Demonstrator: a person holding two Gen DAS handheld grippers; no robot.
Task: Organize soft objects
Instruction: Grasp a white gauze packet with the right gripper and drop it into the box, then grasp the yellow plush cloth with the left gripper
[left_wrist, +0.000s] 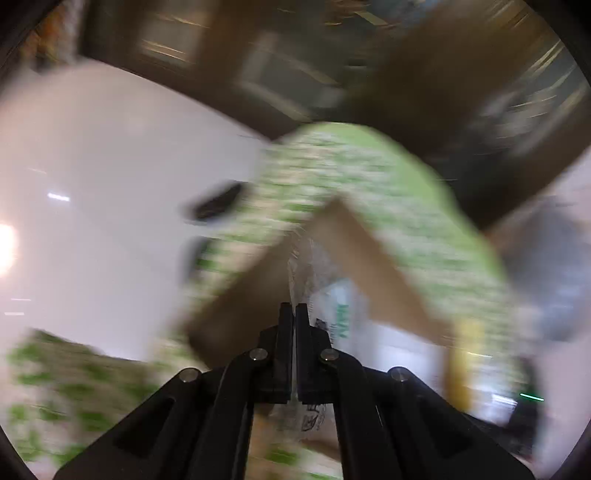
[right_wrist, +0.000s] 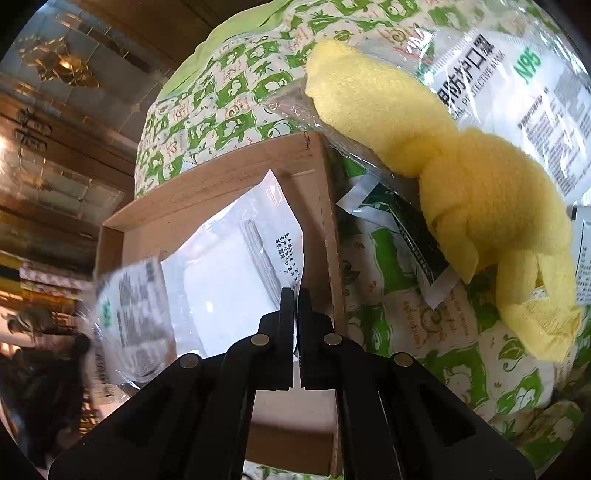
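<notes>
In the right wrist view a shallow cardboard box (right_wrist: 314, 177) rests on a green-and-white patterned cushion (right_wrist: 229, 99). My right gripper (right_wrist: 294, 295) is shut on a clear mask packet (right_wrist: 236, 258) and holds it over the box. A second N95 mask packet (right_wrist: 129, 317), blurred, hangs at the box's left. A knotted yellow cloth (right_wrist: 480, 199) lies on the cushion at right, beside a large N95 packet (right_wrist: 517, 85) and a dark green sachet (right_wrist: 410, 236). In the blurred left wrist view my left gripper (left_wrist: 294, 308) is shut on a clear mask packet (left_wrist: 332, 302) over the box (left_wrist: 354, 251).
A white surface (left_wrist: 110, 184) fills the left of the left wrist view, beside the cushion (left_wrist: 388, 184). Dark wooden furniture (right_wrist: 74, 155) and shelves stand to the left of the cushion in the right wrist view.
</notes>
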